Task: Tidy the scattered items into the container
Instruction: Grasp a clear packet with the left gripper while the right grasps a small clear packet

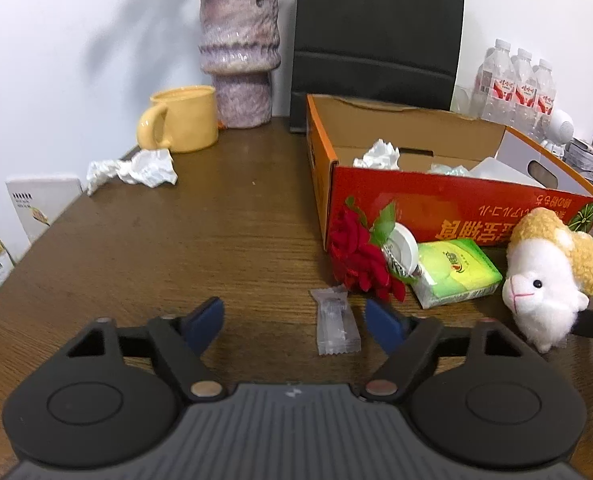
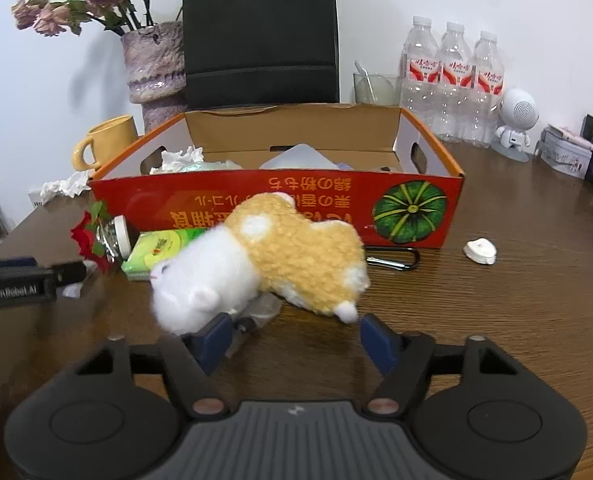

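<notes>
The red cardboard box (image 1: 456, 208) (image 2: 280, 204) stands on the brown table and holds crumpled paper and other items. My left gripper (image 1: 294, 316) is open, with a clear plastic packet (image 1: 336, 326) lying between its fingers. A red fabric rose (image 1: 358, 258), a white-lidded jar (image 1: 402, 250) and a green tissue pack (image 1: 456, 272) lie in front of the box. My right gripper (image 2: 296, 340) is open, close under a white and tan plush sheep (image 2: 264, 264) (image 1: 548, 276); the sheep looks blurred and touches the left finger (image 2: 212, 340).
A crumpled tissue (image 1: 136, 170), a yellow mug (image 1: 182, 118) and a purple vase (image 1: 238, 52) stand at the back left. A carabiner (image 2: 396, 260) and a small white object (image 2: 480, 251) lie right of the box. Water bottles (image 2: 452, 76) stand behind.
</notes>
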The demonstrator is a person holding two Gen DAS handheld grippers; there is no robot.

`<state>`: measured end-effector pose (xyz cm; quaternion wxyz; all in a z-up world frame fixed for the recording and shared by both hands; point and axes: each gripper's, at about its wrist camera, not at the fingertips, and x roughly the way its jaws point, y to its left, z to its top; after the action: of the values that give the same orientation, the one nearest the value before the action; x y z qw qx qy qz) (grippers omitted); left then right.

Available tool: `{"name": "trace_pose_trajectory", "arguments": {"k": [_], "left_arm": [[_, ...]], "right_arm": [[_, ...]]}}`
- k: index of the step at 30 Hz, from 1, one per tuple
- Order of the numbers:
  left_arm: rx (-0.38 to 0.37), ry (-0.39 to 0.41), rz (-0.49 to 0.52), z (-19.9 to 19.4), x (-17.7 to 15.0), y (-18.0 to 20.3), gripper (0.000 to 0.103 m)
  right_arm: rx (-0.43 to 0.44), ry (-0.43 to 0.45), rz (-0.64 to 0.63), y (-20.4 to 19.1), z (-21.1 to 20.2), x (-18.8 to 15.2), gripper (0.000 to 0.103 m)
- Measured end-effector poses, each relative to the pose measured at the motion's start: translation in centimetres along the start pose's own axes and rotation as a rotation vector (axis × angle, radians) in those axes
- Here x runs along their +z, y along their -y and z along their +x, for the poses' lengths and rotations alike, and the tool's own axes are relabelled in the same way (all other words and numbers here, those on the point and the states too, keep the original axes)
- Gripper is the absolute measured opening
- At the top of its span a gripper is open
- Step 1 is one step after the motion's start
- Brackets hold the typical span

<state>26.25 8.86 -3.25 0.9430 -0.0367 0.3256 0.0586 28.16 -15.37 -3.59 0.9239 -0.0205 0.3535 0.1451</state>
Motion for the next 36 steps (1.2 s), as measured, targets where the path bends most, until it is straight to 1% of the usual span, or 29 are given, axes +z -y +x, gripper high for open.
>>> {"name": "trace_pose_trajectory", "arguments": {"k": [2,5,7,8,10,12,14,15,16,17,18,19,21,22,25,30,31,36], "left_arm": [[-0.002,-0.001,0.006,0.2,-0.1,0.0,0.068],[-0.003,0.0,0.021,0.3,-0.1,0.0,0.062],[-0.009,0.002,0.023,0.3,-0.1,0.0,0.061],[-0.01,0.003,0.025,0.3,-0.1,0.1,0.057],[-0.007,0.007,0.033,0.2,-0.2,0.3,0.053],[-0.003,0.011,0.042,0.2,-0.3,0.4,0.046],[-0.007,0.015,0.05,0.0,-0.4,0.5,0.035],[-0.011,0.017,0.054,-0.1,-0.4,0.6,0.031],[-0.017,0.019,0.06,-0.2,-0.5,0.6,0.024],[-0.02,0.021,0.066,-0.2,-0.6,0.7,0.023],[-0.022,0.022,0.073,-0.3,-0.6,0.9,0.022],[-0.026,0.023,0.077,-0.4,-0.7,0.9,0.022],[-0.038,0.024,0.077,-0.5,-0.8,0.9,0.022],[-0.043,0.025,0.075,-0.6,-0.8,0.8,0.022],[-0.057,0.027,0.069,-0.8,-1.0,0.6,0.021],[-0.071,0.05,0.062,-1.6,-1.2,0.5,0.021],[-0.072,0.053,0.062,-1.7,-1.2,0.5,0.021],[-0.071,0.065,0.055,-2.4,-1.5,0.6,0.021]], "right_arm": [[-0.008,-0.009,-0.008,-0.4,0.4,0.0,0.065],[-0.01,-0.02,-0.025,-1.0,1.0,-0.2,0.063],[-0.009,-0.019,-0.022,-1.2,1.1,-0.2,0.063],[-0.008,-0.016,-0.015,-1.2,1.1,-0.2,0.063],[-0.007,-0.012,-0.006,-1.3,1.2,-0.1,0.061],[-0.008,-0.011,-0.006,-1.4,1.3,-0.2,0.06],[-0.013,-0.005,-0.02,-1.8,1.4,-0.3,0.058],[-0.015,-0.002,-0.03,-2.0,1.4,-0.4,0.058],[-0.014,0.002,-0.042,-2.1,1.4,-0.5,0.054],[-0.008,0.009,-0.054,-2.3,1.3,-0.6,0.048],[0.0,0.012,-0.063,-2.4,1.2,-0.7,0.045],[0.009,0.015,-0.07,-2.4,1.1,-0.7,0.037],[0.032,0.017,-0.081,-2.5,0.8,-0.9,0.016],[0.037,0.019,-0.087,-2.6,0.7,-1.0,0.011],[0.028,0.027,-0.106,-2.8,0.3,-1.3,0.008],[0.046,0.047,-0.086,-2.5,-0.8,-1.6,0.003],[0.047,0.049,-0.085,-2.5,-0.9,-1.8,0.0],[0.054,0.056,-0.075,-2.1,-1.7,-2.2,0.0]]}}
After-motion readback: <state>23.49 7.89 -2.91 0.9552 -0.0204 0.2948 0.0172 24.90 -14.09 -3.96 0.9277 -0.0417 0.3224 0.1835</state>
